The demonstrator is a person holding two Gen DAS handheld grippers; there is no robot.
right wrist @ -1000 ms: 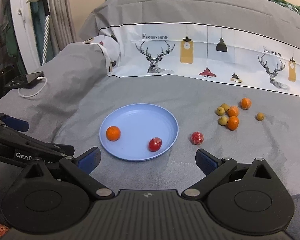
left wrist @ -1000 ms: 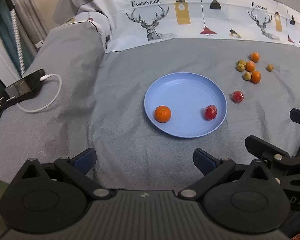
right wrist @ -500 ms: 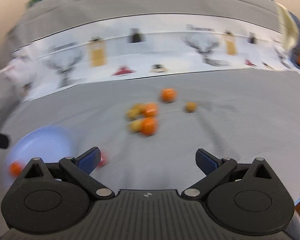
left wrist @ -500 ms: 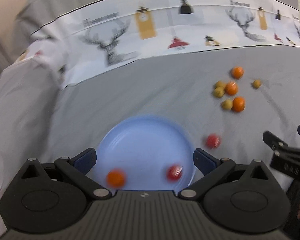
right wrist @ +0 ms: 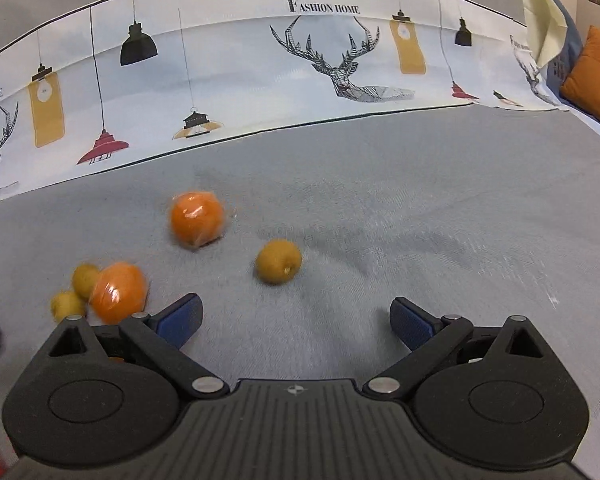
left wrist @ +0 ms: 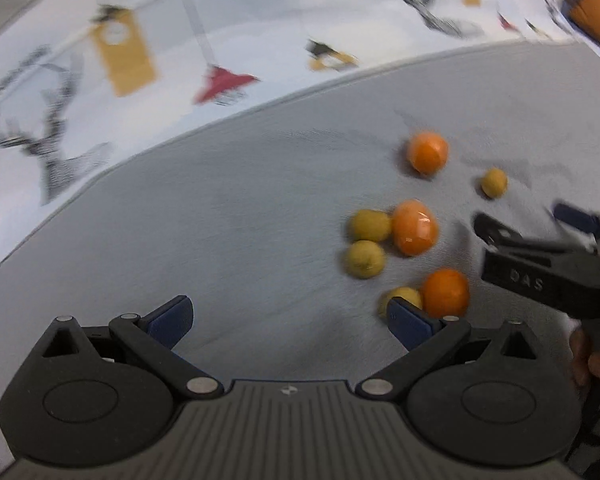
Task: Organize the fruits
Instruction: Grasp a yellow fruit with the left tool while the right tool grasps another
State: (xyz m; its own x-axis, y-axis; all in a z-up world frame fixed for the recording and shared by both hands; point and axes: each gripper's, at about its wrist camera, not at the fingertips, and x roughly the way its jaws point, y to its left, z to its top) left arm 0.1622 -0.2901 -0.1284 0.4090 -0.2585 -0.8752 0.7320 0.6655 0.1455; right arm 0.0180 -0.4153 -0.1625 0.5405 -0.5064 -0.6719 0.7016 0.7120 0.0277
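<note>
Loose fruit lies on the grey bedspread (left wrist: pixel 240 220). In the left wrist view three oranges (left wrist: pixel 414 227) and several small yellow-green fruits (left wrist: pixel 365 259) sit just ahead and right of my left gripper (left wrist: pixel 290 316), which is open and holds nothing. My right gripper (left wrist: pixel 540 224) shows at that view's right edge, beside the cluster. In the right wrist view my right gripper (right wrist: pixel 296 318) is open and empty, with a lone yellow-green fruit (right wrist: pixel 278 261) just ahead, an orange (right wrist: pixel 197 219) behind it and another orange (right wrist: pixel 118 292) at the left finger. The blue plate is out of view.
A white printed sheet band (right wrist: pixel 260 68) with deer and lamps runs across the back. An orange cushion (right wrist: pixel 594 72) lies at the far right. A person's hand (left wrist: pixel 592 360) holds the right gripper. Grey bedspread (right wrist: pixel 440 220) stretches to the right of the fruit.
Both grippers swung right and forward from the blue plate to the fruit cluster, which now looms large. The plate and red fruits dropped out of view. Both stayed open.
</note>
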